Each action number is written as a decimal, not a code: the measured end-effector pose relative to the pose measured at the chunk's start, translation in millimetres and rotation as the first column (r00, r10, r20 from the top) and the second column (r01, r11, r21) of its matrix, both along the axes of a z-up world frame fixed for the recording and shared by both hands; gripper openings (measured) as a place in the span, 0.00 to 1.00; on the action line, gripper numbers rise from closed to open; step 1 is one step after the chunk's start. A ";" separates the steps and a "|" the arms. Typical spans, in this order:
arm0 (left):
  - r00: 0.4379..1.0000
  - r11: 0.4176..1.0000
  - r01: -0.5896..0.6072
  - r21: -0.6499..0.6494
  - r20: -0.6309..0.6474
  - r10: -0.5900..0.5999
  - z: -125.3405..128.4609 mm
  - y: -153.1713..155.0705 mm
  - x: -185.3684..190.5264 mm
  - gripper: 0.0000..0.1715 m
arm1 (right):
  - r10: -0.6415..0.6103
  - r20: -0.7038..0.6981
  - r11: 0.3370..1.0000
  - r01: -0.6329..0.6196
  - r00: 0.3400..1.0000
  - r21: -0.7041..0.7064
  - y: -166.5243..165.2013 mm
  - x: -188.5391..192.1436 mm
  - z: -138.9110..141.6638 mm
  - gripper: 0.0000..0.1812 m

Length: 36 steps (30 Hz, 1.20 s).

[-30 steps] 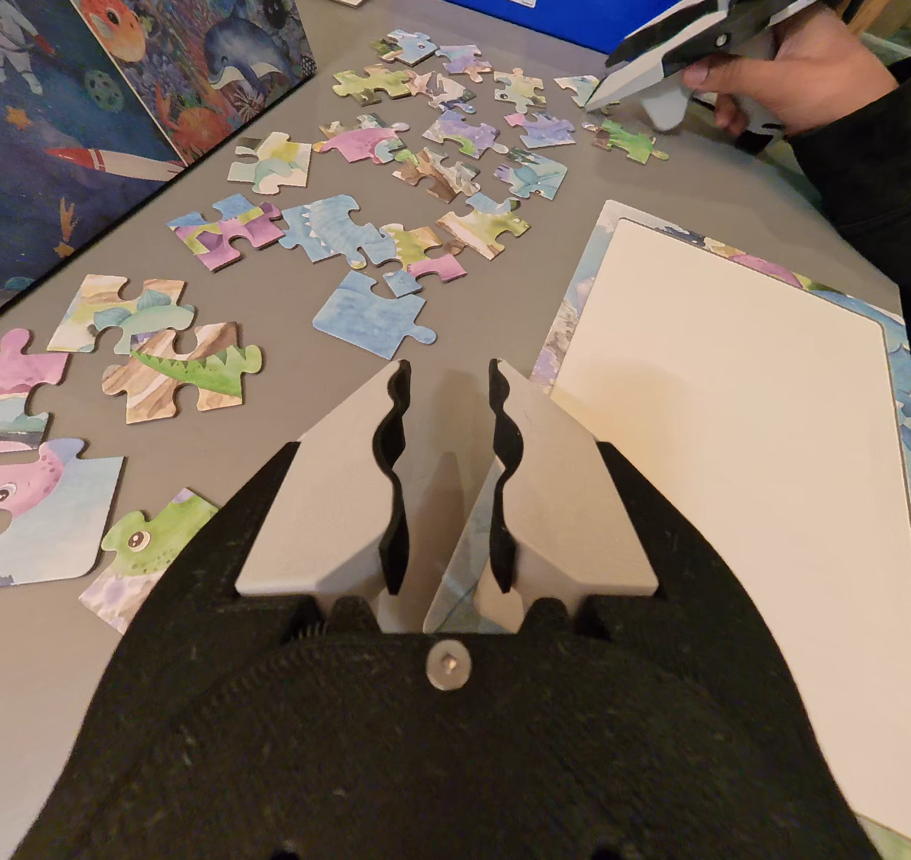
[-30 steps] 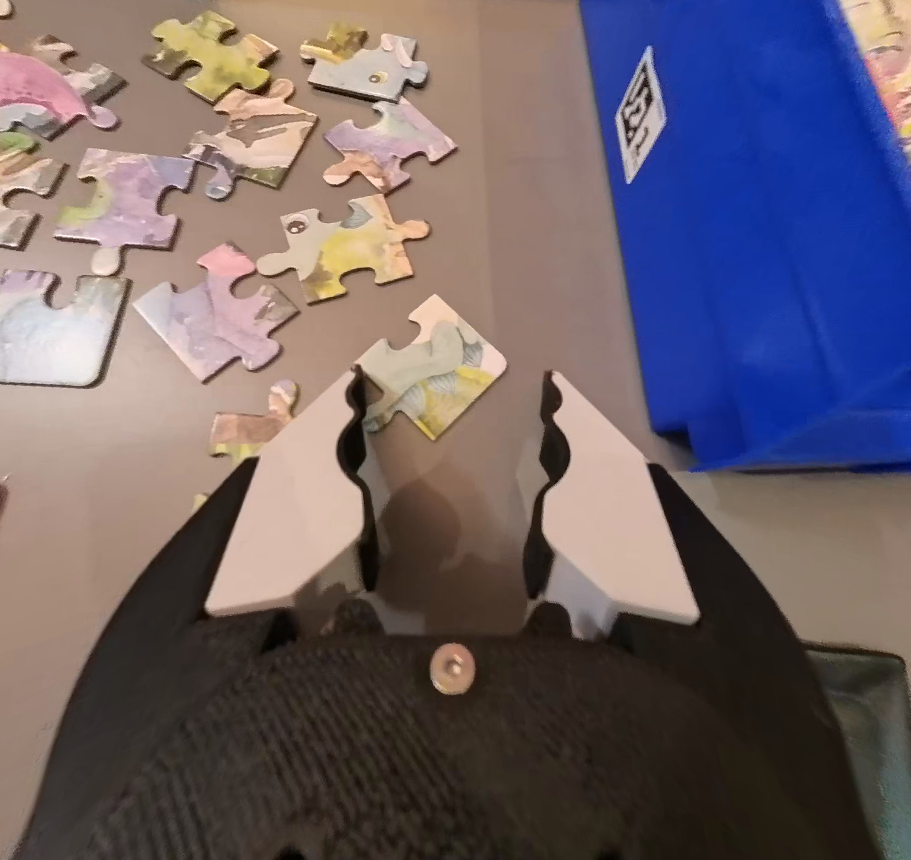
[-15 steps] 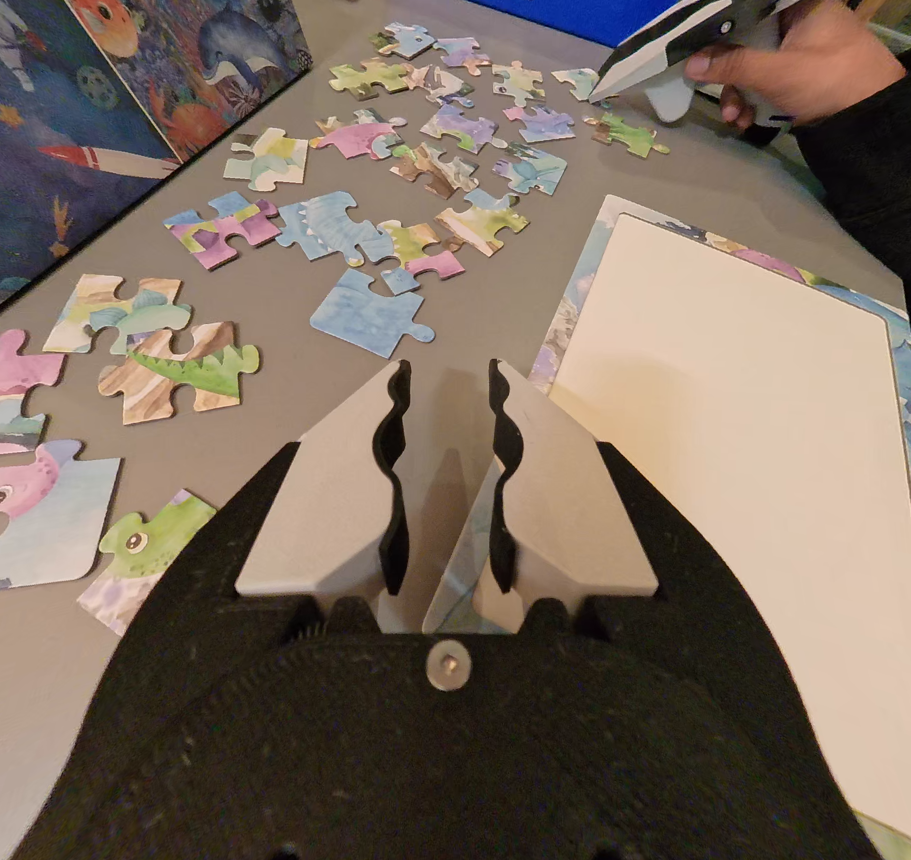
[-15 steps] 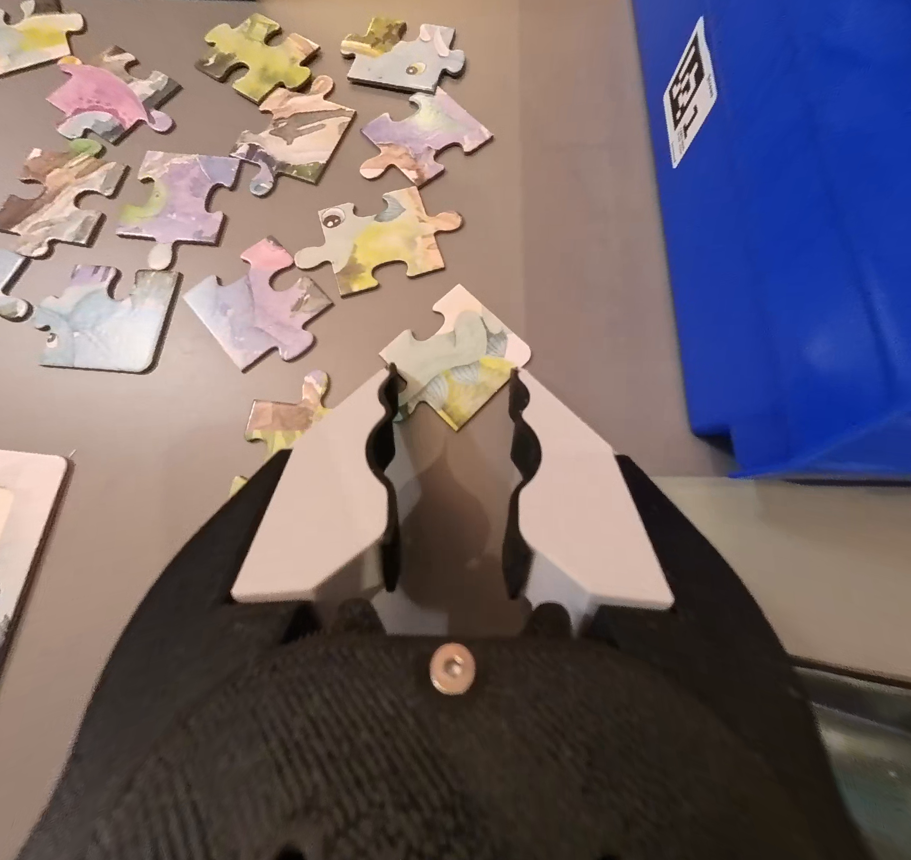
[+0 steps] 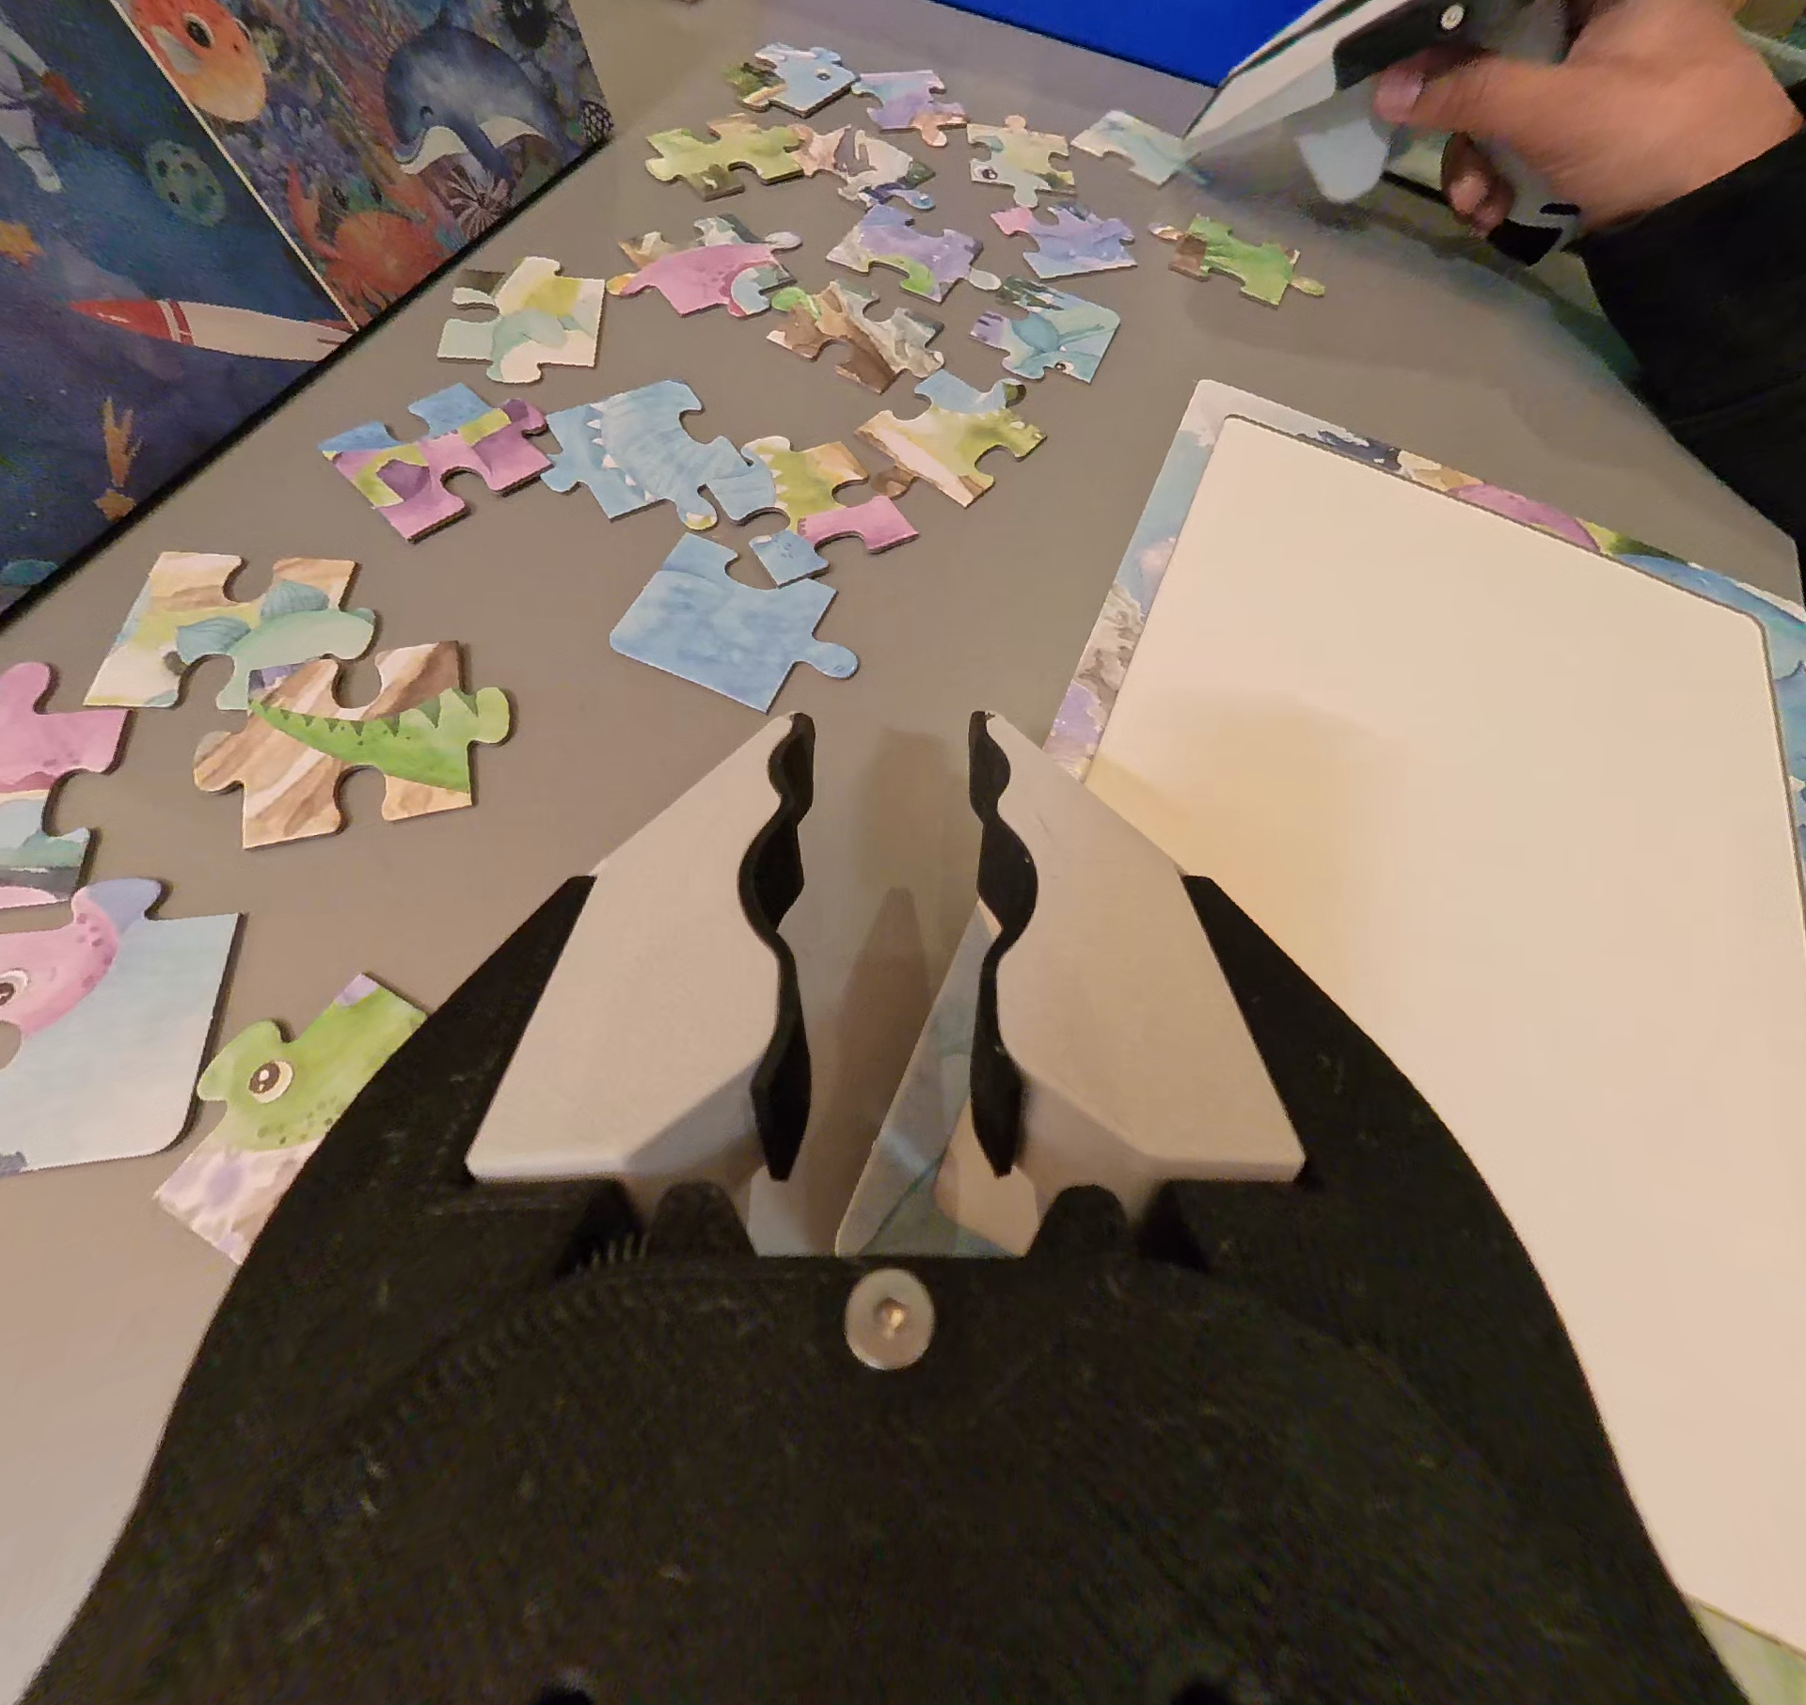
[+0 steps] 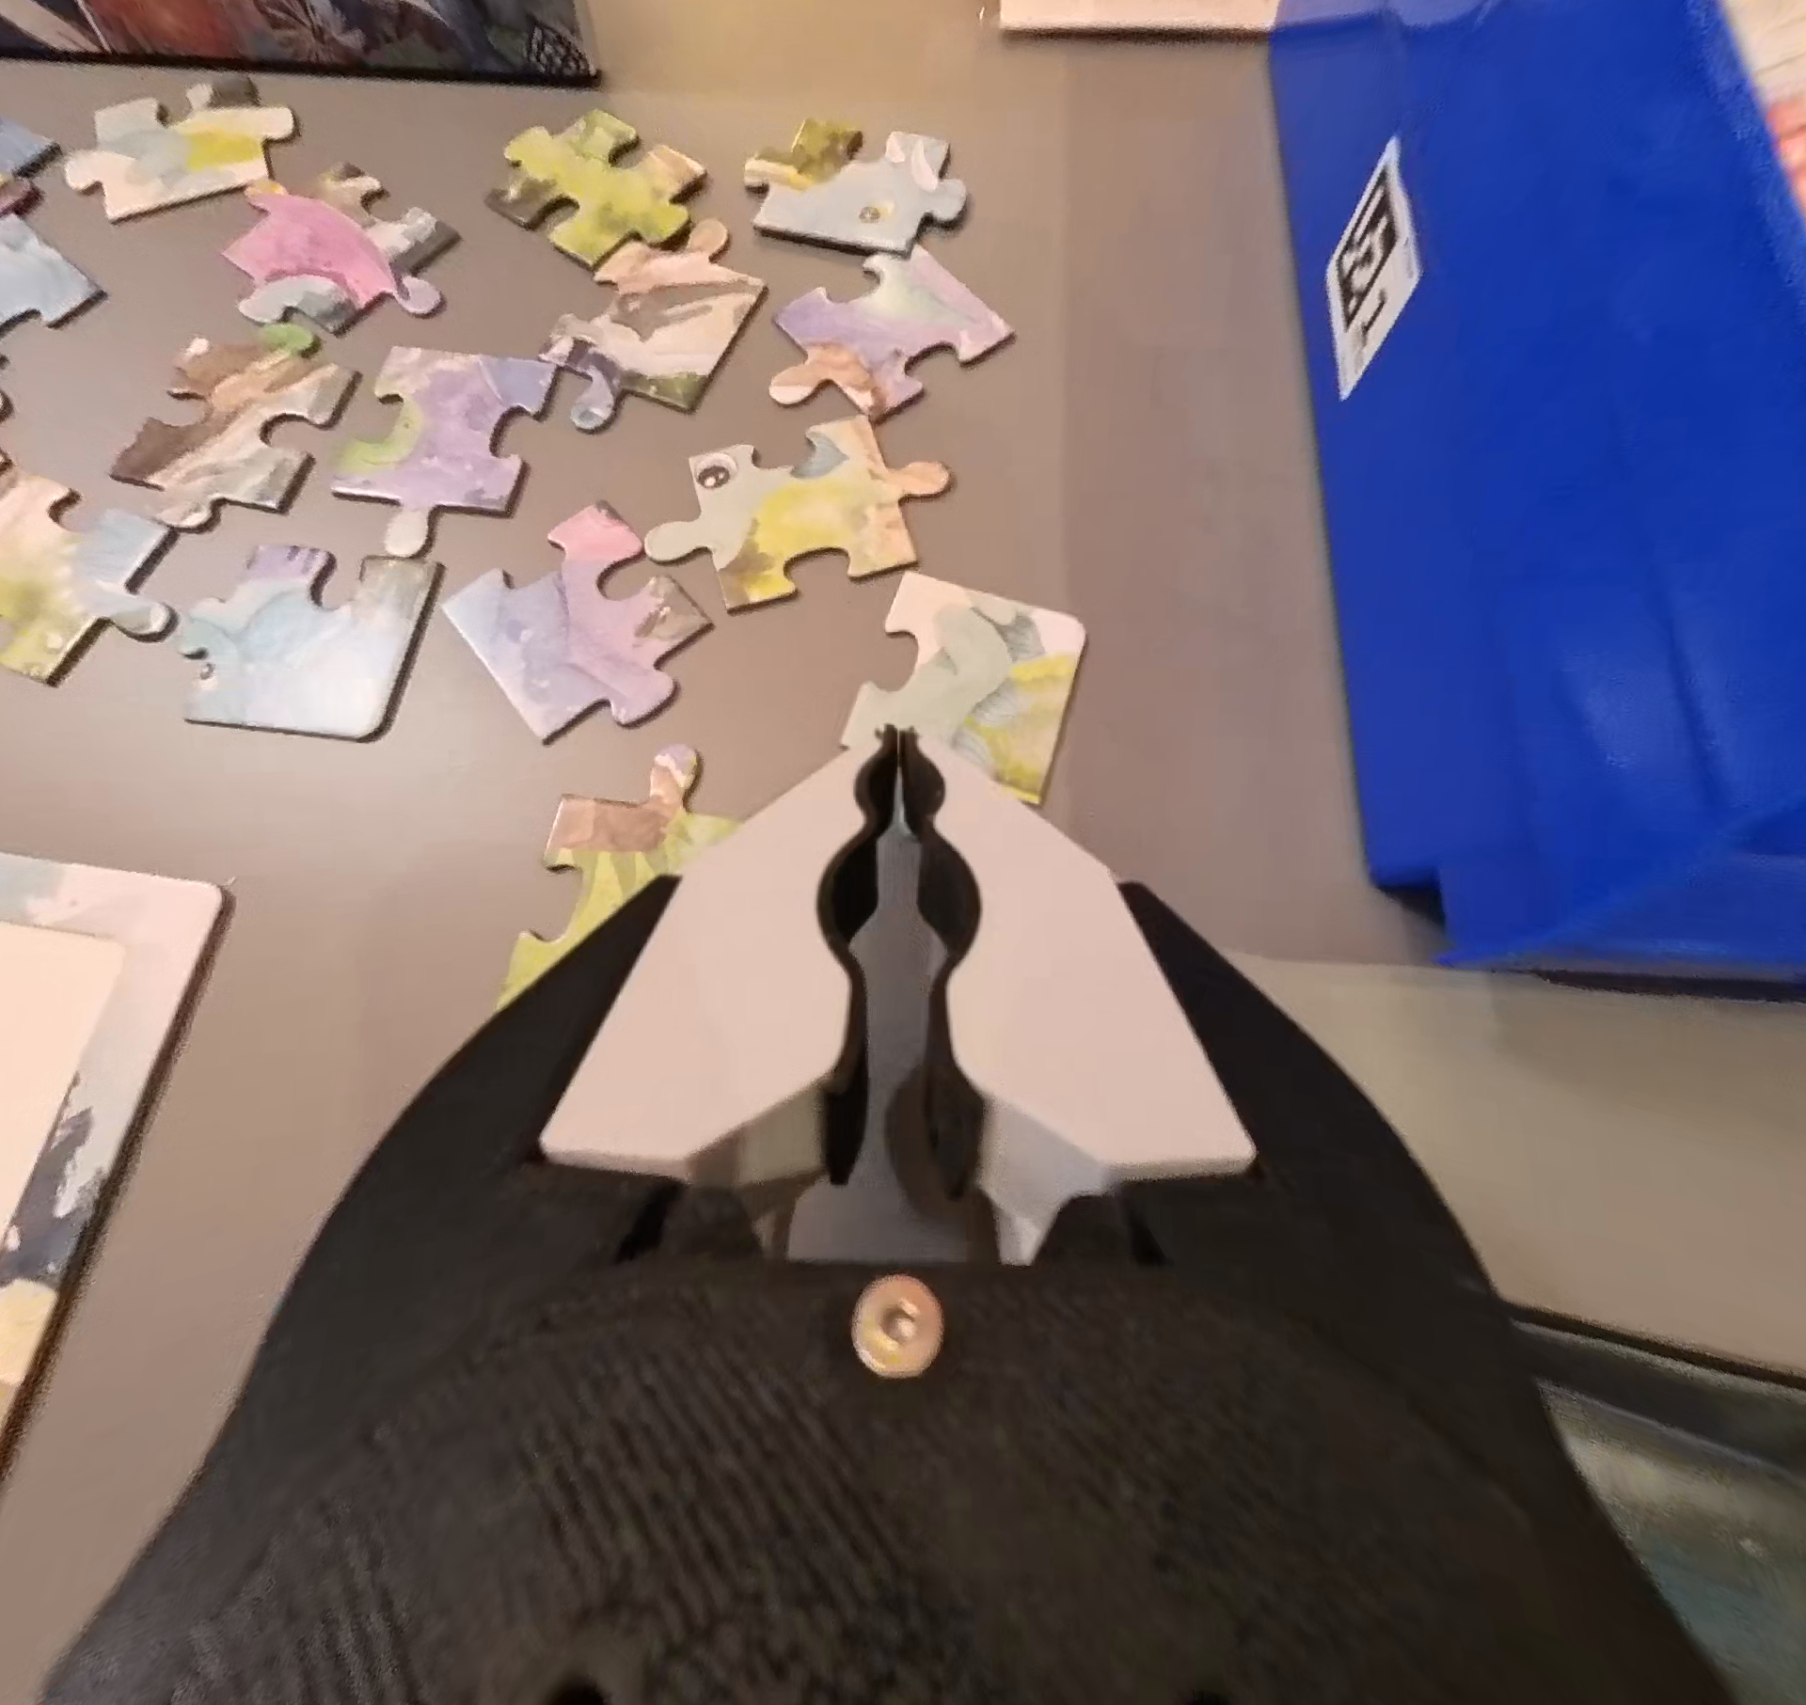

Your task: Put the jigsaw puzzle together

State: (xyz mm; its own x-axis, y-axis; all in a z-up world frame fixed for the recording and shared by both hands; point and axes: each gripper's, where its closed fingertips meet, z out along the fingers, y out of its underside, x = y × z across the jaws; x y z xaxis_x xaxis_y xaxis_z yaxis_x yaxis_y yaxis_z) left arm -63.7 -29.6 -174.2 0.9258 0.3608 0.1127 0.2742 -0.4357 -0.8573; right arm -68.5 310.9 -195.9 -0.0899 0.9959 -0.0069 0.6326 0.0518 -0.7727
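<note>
Progress: basically zero. Tray holds no pieces; all pieces lie loose on the surface. Our right hand-held gripper is clenched on the edge of a corner piece near the blue bin. Left hand-held gripper is released, holding nothing, beside the tray. Every piece is left to place.

— Left gripper? Status?
— Jaws parted, narrow gap, pointing toward 12 o'clock, low and level.
— Right gripper?
— Tips pressed together, aimed toward 12 o'clock, angled downward; held by hand at 1 o'clock.
</note>
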 end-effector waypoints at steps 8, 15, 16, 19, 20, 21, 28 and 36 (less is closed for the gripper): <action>1.000 1.000 0.000 0.001 0.003 0.000 0.0 -0.1 -0.1 0.18 | -0.018 0.023 1.000 0.018 1.000 0.019 3.8 -1.0 -6.8 0.08; 1.000 1.000 0.000 0.001 0.002 0.000 0.2 0.0 0.1 0.18 | -0.038 0.036 0.999 0.037 0.999 0.029 8.0 -0.4 -11.1 0.06; 1.000 1.000 0.001 0.000 0.001 -0.001 0.1 0.1 0.1 0.18 | -0.034 0.038 0.999 0.033 0.999 0.025 7.4 0.1 -11.1 0.03; 1.000 1.000 0.003 -0.003 -0.001 -0.003 -0.3 0.3 0.5 0.18 | -0.023 0.041 1.000 0.022 0.999 0.014 5.2 0.5 -11.1 0.00; 1.000 1.000 0.004 -0.004 -0.003 -0.004 -0.2 0.4 0.7 0.18 | -0.021 0.043 1.000 0.020 0.999 0.015 4.9 0.7 -11.1 0.00; 1.000 1.000 0.004 -0.004 -0.004 -0.004 -0.2 0.5 0.8 0.18 | -0.025 0.044 0.999 0.024 0.999 0.022 6.0 0.8 -11.0 0.00; 1.000 1.000 0.005 -0.004 -0.008 -0.005 0.1 0.5 1.2 0.18 | -0.057 0.035 0.998 0.056 0.998 0.031 12.6 0.2 -11.1 0.13; 1.000 1.000 0.008 -0.011 -0.009 -0.008 -0.6 0.9 1.8 0.18 | -0.057 0.051 0.996 0.053 0.997 0.072 10.2 0.9 -11.7 0.15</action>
State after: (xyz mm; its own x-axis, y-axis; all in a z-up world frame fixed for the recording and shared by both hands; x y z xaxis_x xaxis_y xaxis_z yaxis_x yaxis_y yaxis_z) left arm -61.9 -28.6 -174.9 0.9297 0.3544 0.1004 0.2628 -0.4471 -0.8550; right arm -67.5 321.1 -207.5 -0.0368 0.9975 0.0606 0.6761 0.0695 -0.7335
